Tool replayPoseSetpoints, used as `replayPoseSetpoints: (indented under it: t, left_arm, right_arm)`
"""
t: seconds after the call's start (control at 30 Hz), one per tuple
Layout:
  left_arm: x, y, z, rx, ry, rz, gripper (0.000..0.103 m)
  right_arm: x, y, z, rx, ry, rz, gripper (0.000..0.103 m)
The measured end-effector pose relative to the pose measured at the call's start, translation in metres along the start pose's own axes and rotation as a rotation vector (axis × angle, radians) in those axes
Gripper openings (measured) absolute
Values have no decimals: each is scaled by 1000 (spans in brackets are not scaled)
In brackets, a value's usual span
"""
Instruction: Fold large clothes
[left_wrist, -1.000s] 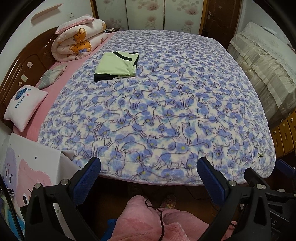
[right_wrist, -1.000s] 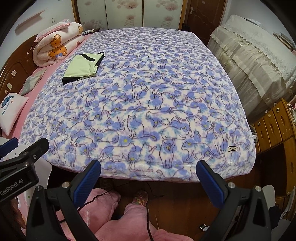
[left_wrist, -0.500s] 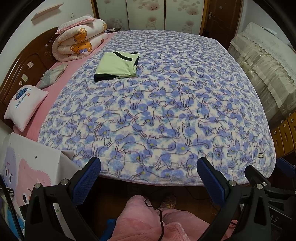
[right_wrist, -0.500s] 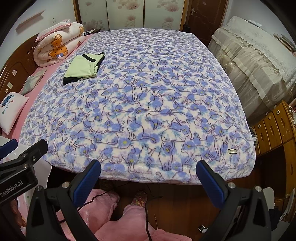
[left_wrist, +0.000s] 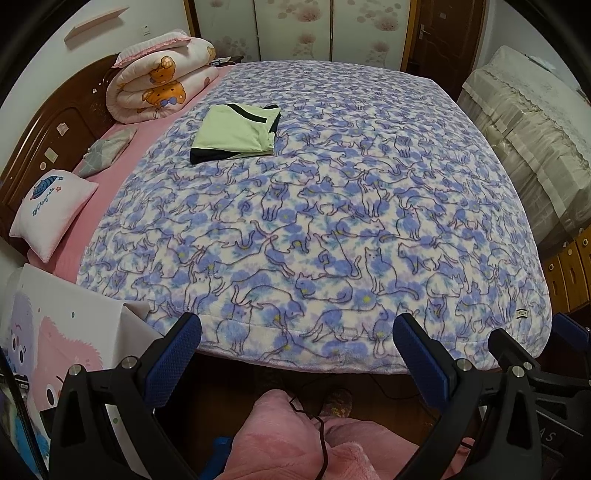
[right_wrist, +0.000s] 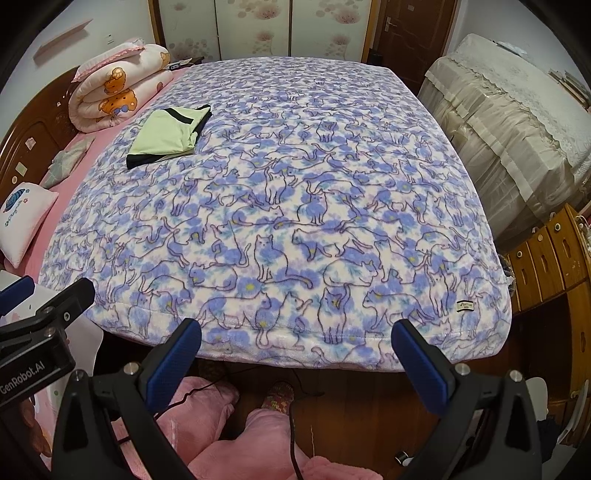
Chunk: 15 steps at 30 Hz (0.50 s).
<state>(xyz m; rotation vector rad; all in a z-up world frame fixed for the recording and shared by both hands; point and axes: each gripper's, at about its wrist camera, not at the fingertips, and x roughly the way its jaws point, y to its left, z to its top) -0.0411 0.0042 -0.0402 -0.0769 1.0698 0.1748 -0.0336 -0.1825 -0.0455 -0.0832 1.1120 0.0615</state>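
A folded green garment with black trim (left_wrist: 236, 134) is seen lying flat on the cat-print blanket (left_wrist: 332, 221) that covers the bed, toward its far left part, near the rolled bear-print quilt (left_wrist: 159, 77). Both tongs are held well back from it, off the near edge of the bed: the left tongs (left_wrist: 297, 350) and the right tongs (right_wrist: 295, 349) are spread wide apart, and nothing is gripped by either. The garment is judged to be already folded, so the fold itself appears finished. No other unfolded clothing is shown on the bed. A further garment would need to be brought and spread flat before folding.
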Motion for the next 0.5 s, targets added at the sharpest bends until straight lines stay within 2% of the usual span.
replayPoseSetpoints:
  t: [0.5]
  left_arm:
    - [1,1,3,-2,4,3,103]
  right_arm:
    - [0,2,0,5,1,-1,103]
